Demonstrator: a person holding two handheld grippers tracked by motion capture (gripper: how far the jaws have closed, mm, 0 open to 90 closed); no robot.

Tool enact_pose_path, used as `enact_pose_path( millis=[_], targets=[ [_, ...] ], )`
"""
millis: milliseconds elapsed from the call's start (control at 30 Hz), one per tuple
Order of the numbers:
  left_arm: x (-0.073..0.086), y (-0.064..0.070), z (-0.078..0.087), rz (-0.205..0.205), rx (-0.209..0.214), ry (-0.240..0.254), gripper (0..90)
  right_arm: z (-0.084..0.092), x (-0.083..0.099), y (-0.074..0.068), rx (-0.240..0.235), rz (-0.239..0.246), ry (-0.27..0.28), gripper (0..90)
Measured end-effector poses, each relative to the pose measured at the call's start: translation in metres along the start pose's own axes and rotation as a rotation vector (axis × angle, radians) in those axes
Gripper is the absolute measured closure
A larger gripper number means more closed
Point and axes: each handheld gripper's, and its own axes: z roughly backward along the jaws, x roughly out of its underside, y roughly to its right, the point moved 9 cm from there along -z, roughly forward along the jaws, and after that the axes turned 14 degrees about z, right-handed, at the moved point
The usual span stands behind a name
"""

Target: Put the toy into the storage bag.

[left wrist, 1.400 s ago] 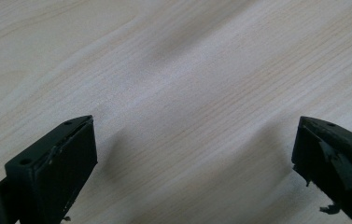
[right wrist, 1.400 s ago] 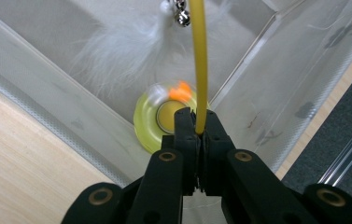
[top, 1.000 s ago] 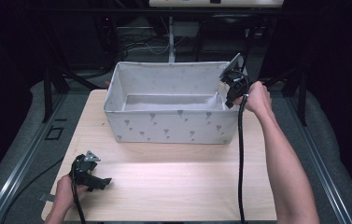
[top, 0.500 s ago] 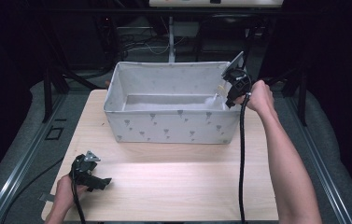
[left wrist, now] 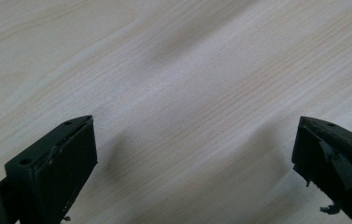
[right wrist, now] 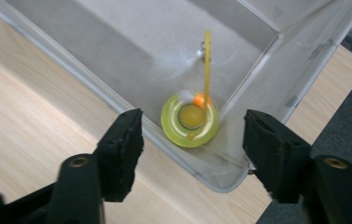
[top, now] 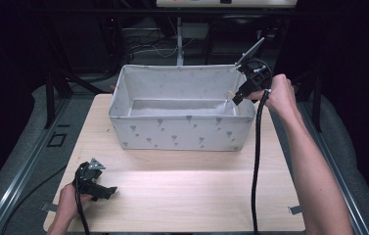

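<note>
The right gripper, jaws just opened and holding nothing, hangs over a glossy yellow ring toy in the soft grey fabric bin. The left gripper is spread wide over the pale wood-grain table.

- The right gripper hangs over the right corner of the grey fabric box.
- The left gripper rests low on the near-left part of the wooden table.

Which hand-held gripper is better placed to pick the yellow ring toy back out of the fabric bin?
Right. The right hand-held gripper hangs open over the bin's right corner, above the yellow ring toy. The left hand-held gripper rests near the table's front edge, away from the bin.
</note>
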Motion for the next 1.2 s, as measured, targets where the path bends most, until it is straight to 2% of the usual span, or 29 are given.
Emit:
enact_pose_path(
  millis=[233, 300, 633, 867, 1200],
  targets=[
    [0.000, 0.000, 0.000, 0.000, -0.005, 0.006, 0.1, 0.020, -0.002, -0.020, 0.008, 0.051, 0.020, 21.5],
    [0.000, 0.000, -0.001, 0.001, -0.004, 0.003, 0.1, 0.024, -0.003, -0.027, 0.009, 0.068, 0.040, 18.6],
    [0.000, 0.000, -0.001, 0.004, -0.004, 0.004, 0.1, 0.028, 0.004, -0.069, -0.001, 0.162, 0.067, 13.5],
    [0.000, 0.000, 0.000, 0.001, -0.008, 0.009, 0.1, 0.020, 0.016, -0.092, -0.012, 0.215, 0.065, 11.1],
    [0.000, 0.000, -0.001, -0.002, -0.008, 0.005, 0.1, -0.017, 0.040, -0.123, -0.056, 0.263, 0.051, 8.7]
  ],
)
